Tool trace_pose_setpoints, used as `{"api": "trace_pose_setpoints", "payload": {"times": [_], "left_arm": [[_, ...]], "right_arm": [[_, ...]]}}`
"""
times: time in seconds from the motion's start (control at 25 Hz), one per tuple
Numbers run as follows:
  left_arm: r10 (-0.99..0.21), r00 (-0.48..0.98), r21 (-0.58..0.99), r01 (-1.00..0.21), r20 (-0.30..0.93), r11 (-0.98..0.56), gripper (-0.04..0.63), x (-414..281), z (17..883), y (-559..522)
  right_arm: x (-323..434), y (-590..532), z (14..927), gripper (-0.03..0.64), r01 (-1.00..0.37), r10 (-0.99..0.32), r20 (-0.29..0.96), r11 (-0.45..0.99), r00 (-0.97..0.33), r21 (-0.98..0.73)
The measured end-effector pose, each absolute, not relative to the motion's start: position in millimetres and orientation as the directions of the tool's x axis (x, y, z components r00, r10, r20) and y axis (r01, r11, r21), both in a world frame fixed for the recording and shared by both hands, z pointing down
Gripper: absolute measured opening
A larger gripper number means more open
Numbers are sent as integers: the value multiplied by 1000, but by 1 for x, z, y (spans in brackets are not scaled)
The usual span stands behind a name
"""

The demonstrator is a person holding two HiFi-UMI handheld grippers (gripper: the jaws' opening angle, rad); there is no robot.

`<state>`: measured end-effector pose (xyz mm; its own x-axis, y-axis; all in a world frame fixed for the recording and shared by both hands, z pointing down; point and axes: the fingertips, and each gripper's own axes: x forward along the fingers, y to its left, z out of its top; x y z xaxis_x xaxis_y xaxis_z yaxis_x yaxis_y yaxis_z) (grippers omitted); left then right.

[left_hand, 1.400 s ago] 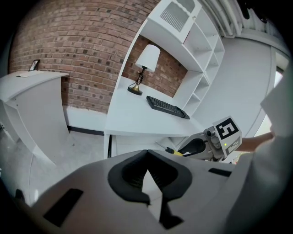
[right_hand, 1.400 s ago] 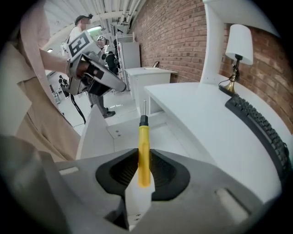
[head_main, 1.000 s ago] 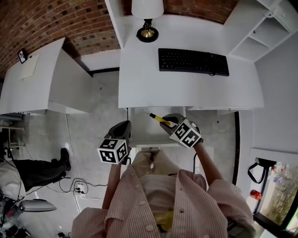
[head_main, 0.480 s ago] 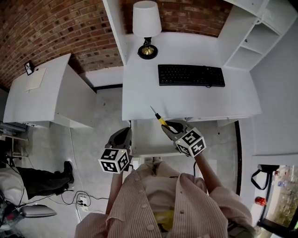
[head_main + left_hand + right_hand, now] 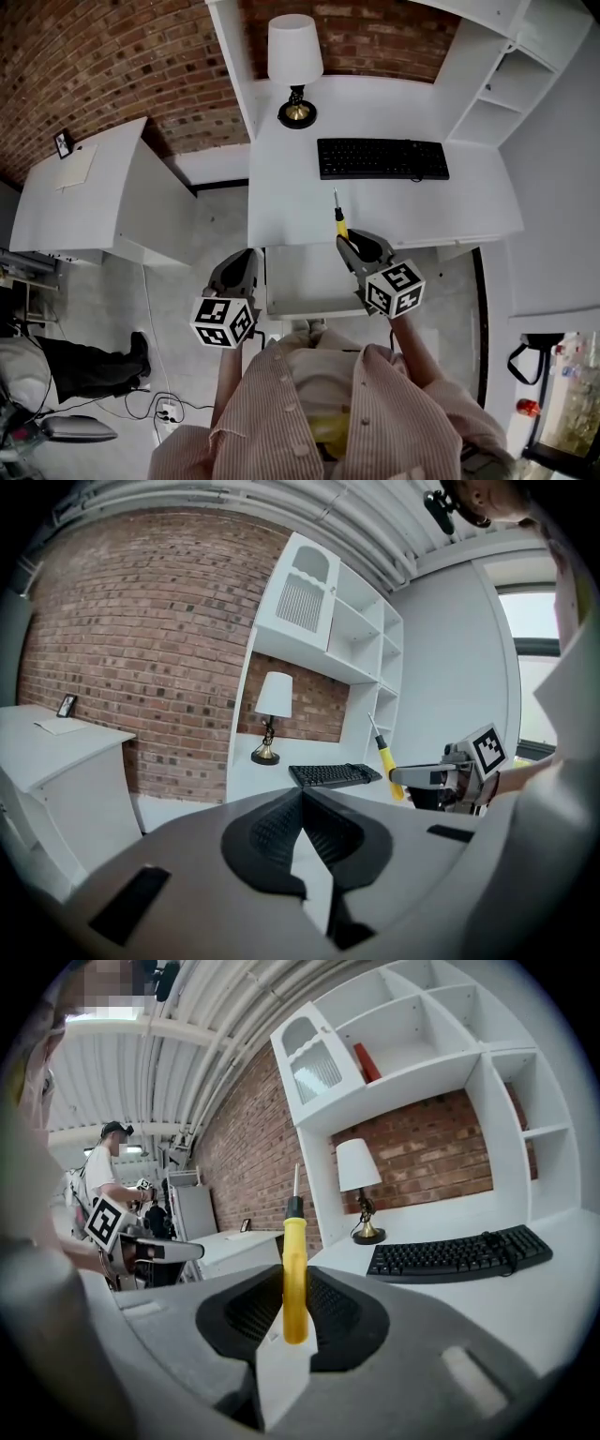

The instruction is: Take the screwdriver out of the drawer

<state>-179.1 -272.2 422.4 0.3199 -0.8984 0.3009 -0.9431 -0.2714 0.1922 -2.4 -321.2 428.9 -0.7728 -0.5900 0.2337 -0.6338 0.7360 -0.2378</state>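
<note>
While the right gripper (image 5: 351,246) jaws clamp the screwdriver (image 5: 294,1269) upright, clear of the open drawer (image 5: 298,286), and the left gripper (image 5: 302,799) jaws sit closed and empty, removal looks complete; next, set it on the table (image 5: 403,202).

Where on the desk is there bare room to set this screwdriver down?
The desk is bare along its front strip, between the keyboard and the front edge, out to the right corner. Also free: the patch left of the keyboard, in front of the lamp. It is crowded only at the back, around lamp base and keyboard.
</note>
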Motion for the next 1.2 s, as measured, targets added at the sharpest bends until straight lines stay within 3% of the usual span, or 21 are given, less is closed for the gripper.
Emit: {"api": "trace_pose_setpoints", "payload": {"times": [0.48,1.2], "left_arm": [[-943,262,133,-962,205,-239,0,-196,383,-281],[-958,240,97,-969,159,-227,0,-195,366,-283]], "right_arm": [[20,-333,390,81,-701,-698,109,675,-708,-230],[45,-339,384,81,-757,-755,100,623,-648,-196]]}}
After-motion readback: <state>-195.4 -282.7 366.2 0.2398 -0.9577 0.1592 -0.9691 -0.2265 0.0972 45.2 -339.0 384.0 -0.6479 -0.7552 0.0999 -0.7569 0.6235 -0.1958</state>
